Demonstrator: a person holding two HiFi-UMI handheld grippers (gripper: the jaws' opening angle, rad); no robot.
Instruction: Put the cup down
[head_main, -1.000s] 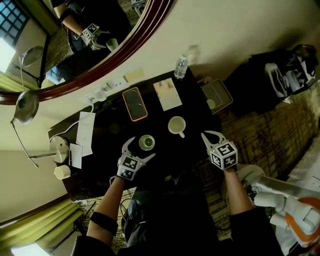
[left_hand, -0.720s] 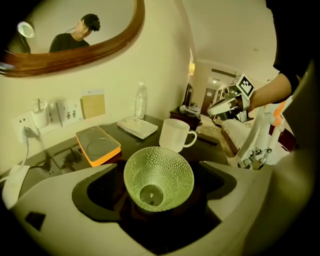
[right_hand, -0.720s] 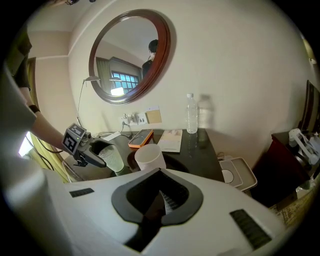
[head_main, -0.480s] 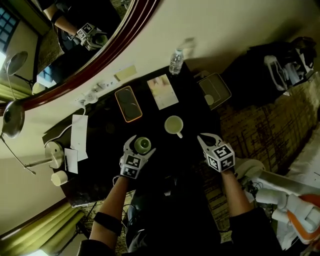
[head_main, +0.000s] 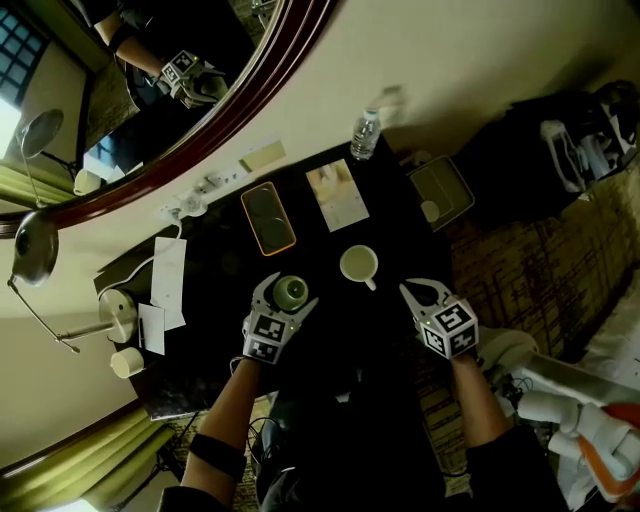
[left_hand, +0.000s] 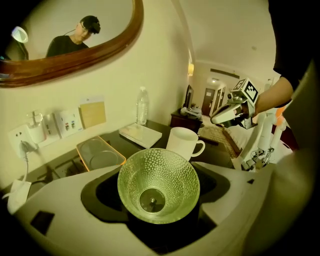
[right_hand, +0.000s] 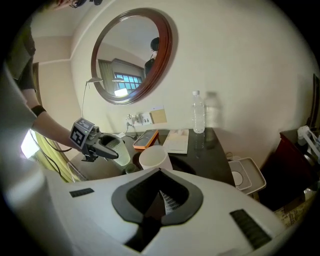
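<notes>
We note the left fingers (head_main: 262, 296) have just been closing on the green glass cup (left_hand: 158, 185). They now hug its sides, and the cup sits between them. The right fingers (head_main: 418, 297) are closed and empty. We judge this a pickup, so setting down comes later.

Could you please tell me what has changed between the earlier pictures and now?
The left tongs moved forward around the green glass cup and have just been closing on it. The right tongs, shut and empty, and the white mug stayed put.
</notes>
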